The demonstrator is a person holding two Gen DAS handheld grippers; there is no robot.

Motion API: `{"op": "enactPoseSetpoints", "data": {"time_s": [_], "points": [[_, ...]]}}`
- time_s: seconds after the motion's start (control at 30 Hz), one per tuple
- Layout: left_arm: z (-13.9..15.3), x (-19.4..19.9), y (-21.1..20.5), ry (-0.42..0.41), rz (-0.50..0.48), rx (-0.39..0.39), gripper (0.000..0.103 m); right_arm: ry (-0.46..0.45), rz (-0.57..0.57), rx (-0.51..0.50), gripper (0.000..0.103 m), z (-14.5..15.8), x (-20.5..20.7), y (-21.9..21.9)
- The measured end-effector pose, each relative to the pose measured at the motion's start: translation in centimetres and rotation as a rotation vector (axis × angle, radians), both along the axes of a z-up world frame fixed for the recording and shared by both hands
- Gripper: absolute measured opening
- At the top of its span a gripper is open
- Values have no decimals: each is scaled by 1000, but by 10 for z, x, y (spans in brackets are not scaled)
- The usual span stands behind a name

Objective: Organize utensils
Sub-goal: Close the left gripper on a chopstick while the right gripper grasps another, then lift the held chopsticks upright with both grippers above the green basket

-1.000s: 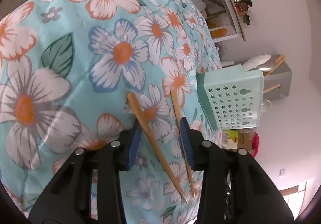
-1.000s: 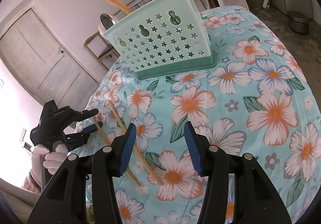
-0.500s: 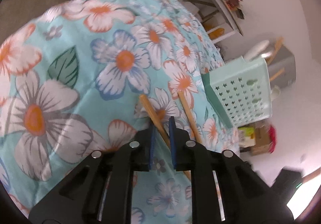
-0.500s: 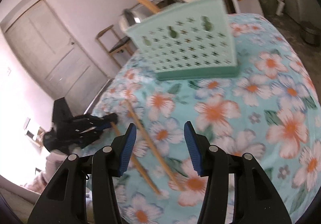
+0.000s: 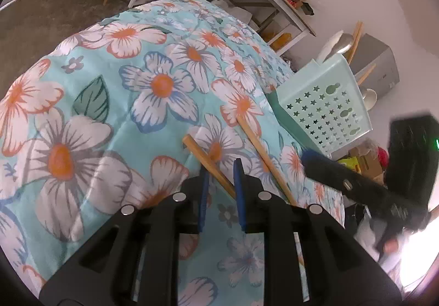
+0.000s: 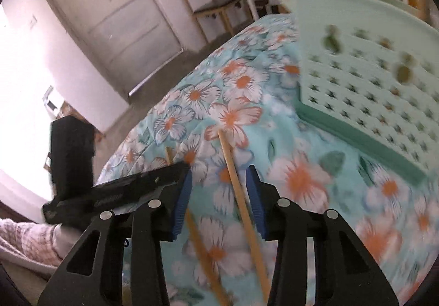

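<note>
The left tool (image 5: 221,166) is clamped on one chopstick (image 5: 204,159), the right tool (image 6: 218,178) spread wide astride the second chopstick (image 6: 236,177), both sticks lying on the floral cloth (image 5: 109,81) with long axes running near-to-far toward the mint basket (image 5: 326,114).

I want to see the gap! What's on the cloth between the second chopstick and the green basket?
Nothing but flowered cloth. In the left wrist view, the loose chopstick and the basket have only bare cloth between them.

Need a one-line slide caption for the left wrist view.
Left claw closed on one chopstick on floral cloth; second chopstick beside, basket beyond.
</note>
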State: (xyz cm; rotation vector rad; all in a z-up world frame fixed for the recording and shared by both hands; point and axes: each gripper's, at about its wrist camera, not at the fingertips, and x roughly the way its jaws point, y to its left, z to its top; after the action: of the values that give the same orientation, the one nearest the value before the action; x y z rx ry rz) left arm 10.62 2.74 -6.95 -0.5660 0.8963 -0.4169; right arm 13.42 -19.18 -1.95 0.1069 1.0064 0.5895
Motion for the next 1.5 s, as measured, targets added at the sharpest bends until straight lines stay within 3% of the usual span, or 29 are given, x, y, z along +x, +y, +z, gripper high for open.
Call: {"op": "enactPoseSetpoints", "data": {"time_s": [0.2, 0.33, 0.53, 0.73, 0.87, 1.03, 1.23, 1.37, 1.5], "points": [[-1, -4, 3, -17, -17, 4, 19, 41, 68, -131, 34, -20, 31, 30], [-1, -4, 5, -19, -20, 2, 19, 34, 55, -168, 9, -32, 36, 37], [-1, -5, 3, -24, -19, 2, 19, -64, -61, -83, 7, 11, 28, 4], [0, -4, 2, -26, -18, 9, 19, -237, -240, -5, 7, 73, -4, -50], [12, -4, -2, -41, -10, 40, 18, -318, -341, 26, 7, 92, -25, -76], [65, -11, -13, -215, -18, 112, 14, -388, -409, 47, 7, 103, -48, -92], [135, -27, -53, -475, -87, 291, 11, -431, -455, 97, 7, 108, -62, -110], [148, -30, -83, -528, -132, 405, 9, -468, -468, 113, 7, 112, -73, -113], [149, -28, -106, -525, -178, 460, 9, -485, -486, 123, 7, 116, -82, -119]]}}
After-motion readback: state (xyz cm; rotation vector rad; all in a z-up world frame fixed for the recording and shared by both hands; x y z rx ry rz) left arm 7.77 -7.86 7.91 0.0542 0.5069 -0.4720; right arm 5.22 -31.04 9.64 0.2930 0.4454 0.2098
